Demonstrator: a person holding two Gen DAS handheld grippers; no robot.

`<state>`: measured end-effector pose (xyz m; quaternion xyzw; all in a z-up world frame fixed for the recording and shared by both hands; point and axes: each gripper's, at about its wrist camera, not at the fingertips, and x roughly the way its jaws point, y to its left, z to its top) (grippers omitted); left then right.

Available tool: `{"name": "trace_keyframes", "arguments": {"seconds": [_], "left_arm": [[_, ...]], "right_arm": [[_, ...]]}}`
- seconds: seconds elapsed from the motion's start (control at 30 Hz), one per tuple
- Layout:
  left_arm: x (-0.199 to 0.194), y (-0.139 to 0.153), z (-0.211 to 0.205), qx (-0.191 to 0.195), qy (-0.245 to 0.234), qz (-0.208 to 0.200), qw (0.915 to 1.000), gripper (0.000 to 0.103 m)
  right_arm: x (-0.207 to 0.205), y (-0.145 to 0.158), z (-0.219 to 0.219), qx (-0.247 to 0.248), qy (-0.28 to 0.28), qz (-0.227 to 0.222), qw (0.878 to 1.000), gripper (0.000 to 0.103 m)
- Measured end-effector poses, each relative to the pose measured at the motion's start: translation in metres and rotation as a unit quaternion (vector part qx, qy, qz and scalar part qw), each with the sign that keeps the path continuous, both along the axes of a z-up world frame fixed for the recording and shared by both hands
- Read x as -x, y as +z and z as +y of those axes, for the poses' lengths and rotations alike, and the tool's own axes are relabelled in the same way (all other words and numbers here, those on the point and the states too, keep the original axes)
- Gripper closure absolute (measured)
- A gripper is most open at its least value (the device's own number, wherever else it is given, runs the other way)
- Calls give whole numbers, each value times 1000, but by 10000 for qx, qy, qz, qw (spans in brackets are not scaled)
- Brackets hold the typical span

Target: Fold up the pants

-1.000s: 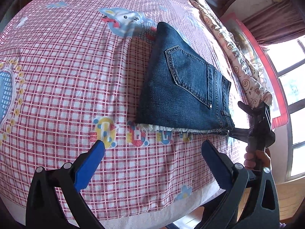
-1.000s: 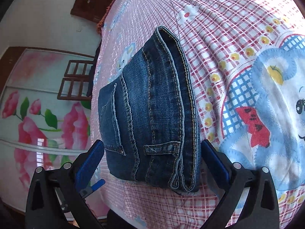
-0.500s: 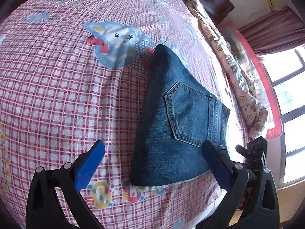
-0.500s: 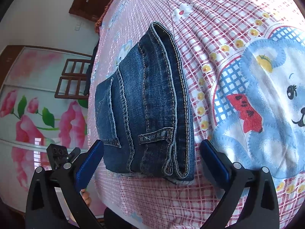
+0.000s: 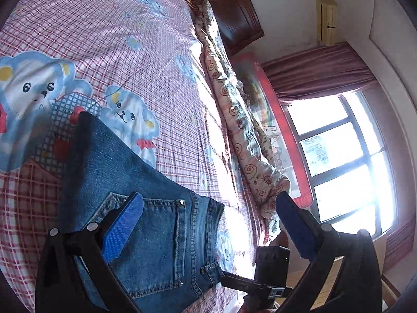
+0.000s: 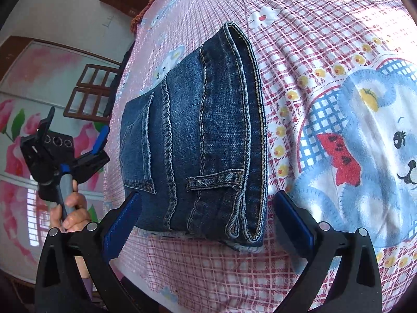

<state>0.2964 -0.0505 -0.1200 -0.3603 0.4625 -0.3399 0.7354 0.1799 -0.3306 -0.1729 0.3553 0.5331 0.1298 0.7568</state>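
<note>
I am hovering both grippers with jaws apart and empty over the folded pants (image 6: 198, 140) lying on the bed sheet (image 6: 325, 39), their long axis running away from my right gripper (image 6: 206, 224), nearer than my left gripper (image 5: 208, 227).

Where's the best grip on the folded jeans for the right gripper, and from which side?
Probably the waistband end of the folded jeans, approached from the bed's near edge. That end faces the right gripper, whose open jaws already stand either side of it. The stacked layers there give a thick edge with a belt loop, so one pinch could catch every layer. The bedsheet beneath may snag.
</note>
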Motion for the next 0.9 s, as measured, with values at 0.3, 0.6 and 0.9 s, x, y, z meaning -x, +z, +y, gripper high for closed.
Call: {"name": "trace_keyframes", "arguments": {"seconds": [0.3,0.6,0.9], "left_arm": [[-30,-58,-2,-636,440,621,9951,3],[45,17,-46,-4036,-21,-1146,9077,2],[81,-6,6,-4435,67,-797,8927,2]], "right_arm": [[-5,-2,0,8,64,-3,10000,3],[-4,-8,-9,-105,47,-55,9999,3],[-1,-3,0,248,127,-80,9996,3]]}}
